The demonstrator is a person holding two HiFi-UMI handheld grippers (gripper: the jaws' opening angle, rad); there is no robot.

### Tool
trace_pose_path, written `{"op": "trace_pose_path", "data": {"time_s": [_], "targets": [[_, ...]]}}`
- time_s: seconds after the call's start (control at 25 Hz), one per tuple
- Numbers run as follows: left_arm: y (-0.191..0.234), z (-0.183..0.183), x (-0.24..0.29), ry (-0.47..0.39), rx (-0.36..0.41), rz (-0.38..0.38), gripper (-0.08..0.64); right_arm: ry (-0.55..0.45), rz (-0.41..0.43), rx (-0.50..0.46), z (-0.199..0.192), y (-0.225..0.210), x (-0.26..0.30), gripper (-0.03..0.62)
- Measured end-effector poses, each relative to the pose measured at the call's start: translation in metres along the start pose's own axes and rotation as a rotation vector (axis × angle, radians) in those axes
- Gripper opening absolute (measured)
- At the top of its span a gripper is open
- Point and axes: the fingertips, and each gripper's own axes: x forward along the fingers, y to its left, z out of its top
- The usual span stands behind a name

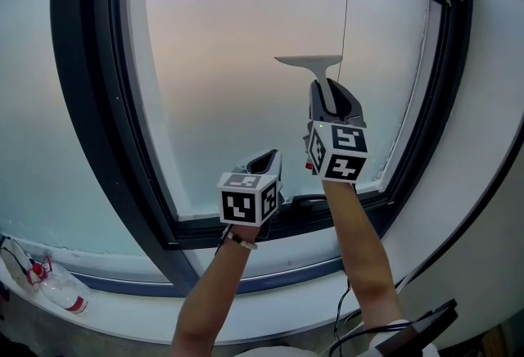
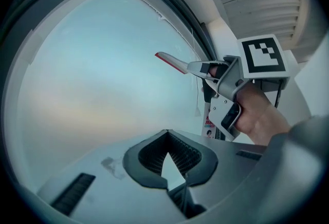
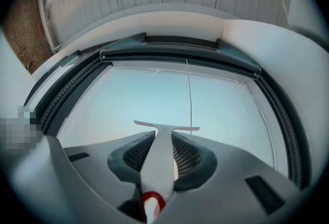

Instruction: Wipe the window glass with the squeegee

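Observation:
A white squeegee (image 1: 309, 62) is held up in front of the frosted window glass (image 1: 246, 61), its blade level and near the middle right of the pane. My right gripper (image 1: 329, 95) is shut on its handle; in the right gripper view the handle (image 3: 160, 156) runs between the jaws up to the blade (image 3: 165, 126). The left gripper view shows the squeegee (image 2: 172, 61) from the side in my right gripper (image 2: 208, 70). My left gripper (image 1: 266, 160) hangs lower, near the window's bottom edge, jaws shut and holding nothing (image 2: 165, 166).
A dark window frame (image 1: 98, 126) surrounds the glass, with a white sill (image 1: 270, 261) below. A thin cord (image 1: 345, 11) hangs down the pane just right of the squeegee. Plastic bottles (image 1: 49, 282) lie at the lower left. Cables (image 1: 352, 323) trail by the right arm.

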Motion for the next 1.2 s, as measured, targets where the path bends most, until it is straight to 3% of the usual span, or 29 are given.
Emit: {"op": "trace_pose_path", "data": {"time_s": [0.68,1.2], "targets": [[-0.01,-0.07,-0.008,0.086,-0.08,0.001,-0.002,0.176,0.018,0.023,-0.133,0.025,-0.073,0.091],[-0.008,-0.143,-0.02,0.179,-0.152,0.041,-0.002,0.32,0.029,0.044,-0.234,0.039,-0.127,0.091]]}}
